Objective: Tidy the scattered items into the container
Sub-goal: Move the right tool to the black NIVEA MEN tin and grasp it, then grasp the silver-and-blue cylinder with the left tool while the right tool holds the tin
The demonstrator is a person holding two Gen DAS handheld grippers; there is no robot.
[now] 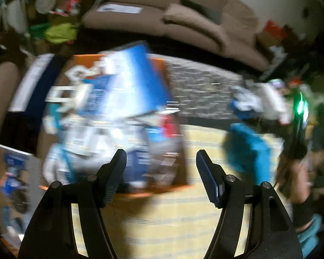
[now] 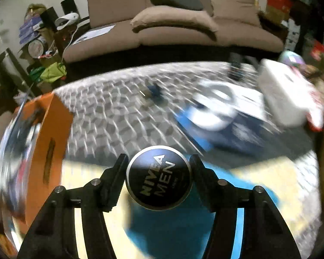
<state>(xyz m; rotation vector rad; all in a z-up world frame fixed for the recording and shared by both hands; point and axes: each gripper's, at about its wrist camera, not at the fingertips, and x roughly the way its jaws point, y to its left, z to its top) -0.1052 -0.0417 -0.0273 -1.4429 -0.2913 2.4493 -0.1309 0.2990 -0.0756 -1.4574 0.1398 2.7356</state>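
My right gripper (image 2: 158, 172) is shut on a round dark blue Nivea Men tin (image 2: 158, 178), held above the floor. The orange container (image 2: 51, 133) stands at the left of the right wrist view; in the left wrist view (image 1: 162, 64) it holds several blue and white packages (image 1: 127, 86). My left gripper (image 1: 161, 166) is open and empty, near the container's front right corner. A teal item (image 1: 248, 149) lies to its right; a teal item (image 2: 172, 222) also shows under the tin. A blue and white package (image 2: 216, 108) lies on the patterned rug.
A brown sofa (image 2: 172, 28) stands behind the grey patterned rug (image 2: 123, 99). A white box (image 2: 285, 95) sits at the right. Cluttered boxes and bags (image 2: 51, 71) fill the far left. A pale striped mat (image 1: 172, 215) covers the floor below the grippers. Both views are motion-blurred.
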